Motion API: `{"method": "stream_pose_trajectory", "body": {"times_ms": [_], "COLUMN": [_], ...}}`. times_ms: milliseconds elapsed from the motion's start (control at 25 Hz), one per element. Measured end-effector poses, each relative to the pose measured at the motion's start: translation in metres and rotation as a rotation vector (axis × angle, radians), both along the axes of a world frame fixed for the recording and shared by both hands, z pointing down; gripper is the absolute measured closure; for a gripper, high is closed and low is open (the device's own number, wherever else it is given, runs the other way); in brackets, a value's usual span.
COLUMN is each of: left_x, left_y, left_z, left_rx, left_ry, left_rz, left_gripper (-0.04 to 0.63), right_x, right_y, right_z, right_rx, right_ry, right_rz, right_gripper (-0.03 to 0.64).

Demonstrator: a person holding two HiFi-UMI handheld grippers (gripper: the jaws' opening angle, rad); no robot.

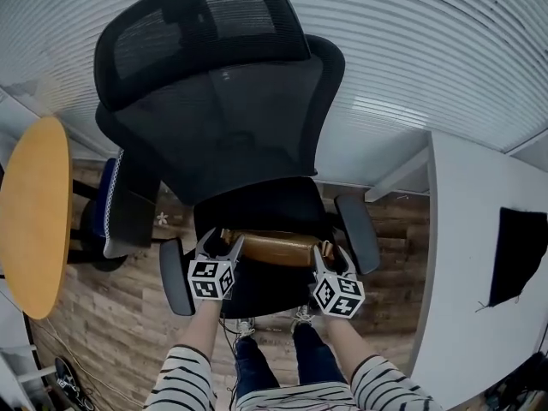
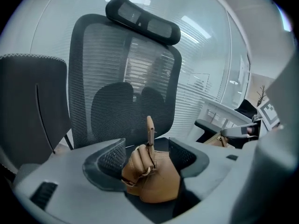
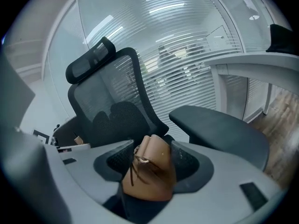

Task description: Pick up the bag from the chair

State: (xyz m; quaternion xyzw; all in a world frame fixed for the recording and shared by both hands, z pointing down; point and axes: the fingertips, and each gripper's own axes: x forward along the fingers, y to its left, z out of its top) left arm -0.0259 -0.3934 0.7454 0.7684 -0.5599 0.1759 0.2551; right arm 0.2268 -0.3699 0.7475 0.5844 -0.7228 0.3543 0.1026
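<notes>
A tan leather bag [image 1: 274, 247] lies across the black seat [image 1: 257, 205] of a mesh office chair [image 1: 231, 135]. My left gripper [image 1: 221, 241] is at the bag's left end and my right gripper [image 1: 325, 252] at its right end. In the left gripper view the jaws press on the bag [image 2: 152, 178], and a strap tab with a metal ring stands up between them. In the right gripper view the bag's rounded end [image 3: 152, 169] is pinched between the jaws, thin cords hanging from a ring. I cannot tell whether the bag still rests on the seat.
The chair's armrests [image 1: 358, 232] [image 1: 175, 277] flank both grippers. A round wooden table [image 1: 34, 217] stands to the left, with a blue chair [image 1: 107, 204] beside it. A white desk [image 1: 479, 272] on the right carries a black item [image 1: 521, 253]. Blinds cover the glass wall behind.
</notes>
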Motion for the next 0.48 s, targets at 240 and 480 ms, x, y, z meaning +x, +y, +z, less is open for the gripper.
{"method": "stream_pose_trajectory", "body": {"times_ms": [240, 480], "left_x": [0.004, -0.003], "left_y": [-0.019, -0.012], "left_z": [0.016, 0.013], "left_rx": [-0.031, -0.033], "left_ry": [0.019, 0.129], "left_rz": [-0.011, -0.069], "left_gripper": [0.344, 0.451], "right_x": [0.001, -0.003], "right_y": [-0.007, -0.001], "right_z": [0.004, 0.004], "right_rx": [0.023, 0.029], "right_ry": [-0.032, -0.024], "right_rz": [0.029, 0.032], "right_gripper": [0.376, 0.474]}}
